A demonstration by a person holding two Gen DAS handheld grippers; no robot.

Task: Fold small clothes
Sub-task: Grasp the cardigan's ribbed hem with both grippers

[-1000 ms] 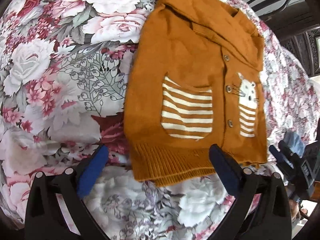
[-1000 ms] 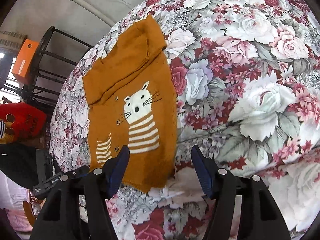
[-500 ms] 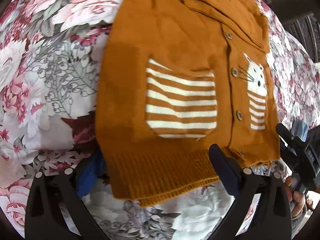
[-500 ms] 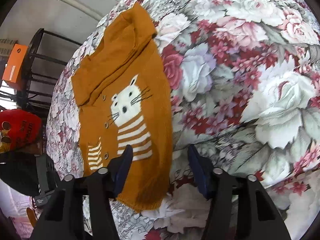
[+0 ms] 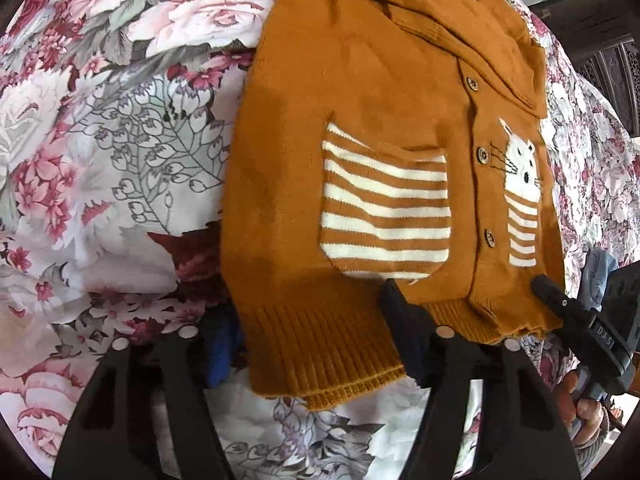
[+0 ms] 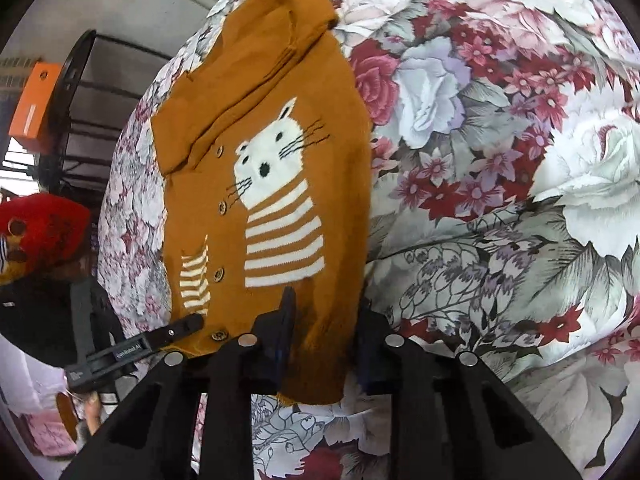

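On the flowered bedspread (image 5: 100, 160), left view: orange cardigan (image 5: 360, 100) flat, buttoned; left gripper (image 5: 312, 336) closing astride its ribbed hem corner, not yet pinching. Right view: right gripper (image 6: 326, 332) closing astride the opposite hem corner. Advice: catch both layers, lift evenly, fold hem toward collar.

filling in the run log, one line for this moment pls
phase: grasp hem | left gripper: closing over cardigan hem | right gripper: closing over hem corner | surface: floral sheet
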